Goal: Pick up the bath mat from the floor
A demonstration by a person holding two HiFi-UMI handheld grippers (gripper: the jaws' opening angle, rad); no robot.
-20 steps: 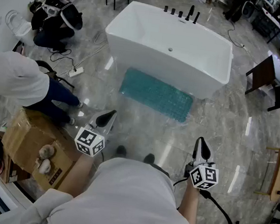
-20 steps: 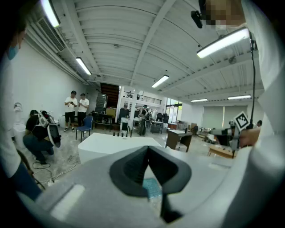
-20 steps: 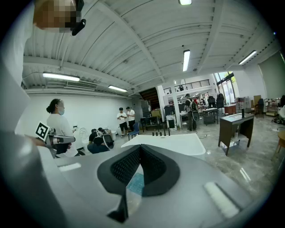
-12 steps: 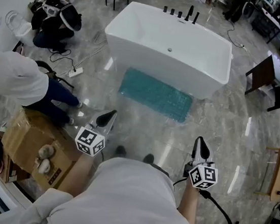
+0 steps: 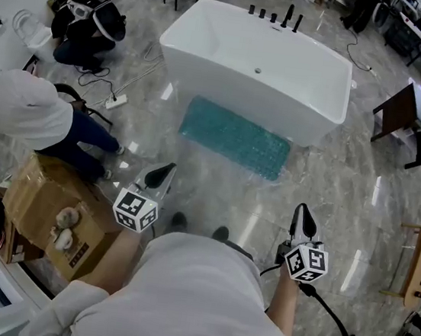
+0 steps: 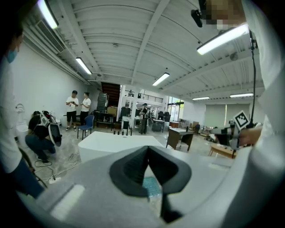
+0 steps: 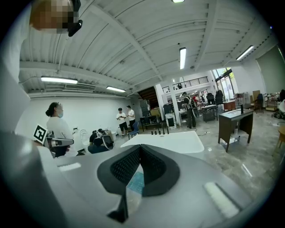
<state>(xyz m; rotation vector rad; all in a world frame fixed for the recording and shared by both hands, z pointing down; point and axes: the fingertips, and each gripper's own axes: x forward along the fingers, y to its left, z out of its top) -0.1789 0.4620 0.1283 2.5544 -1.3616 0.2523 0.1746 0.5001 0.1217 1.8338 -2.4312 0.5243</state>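
– Changes since before?
– Barely any: left gripper (image 5: 165,168) and right gripper (image 5: 303,209) hold position, jaws clenched, empty.
– Mat?
– Teal, nubbly, rectangular bath mat (image 5: 234,138) flat on glossy stone floor (image 5: 324,178), against white bathtub (image 5: 259,62). Gripper views show only a teal sliver, probably it.

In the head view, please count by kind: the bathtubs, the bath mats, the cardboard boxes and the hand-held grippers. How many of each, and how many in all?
bathtub: 1
bath mat: 1
cardboard box: 1
grippers: 2, the left gripper and the right gripper, both shut and empty
Total: 5
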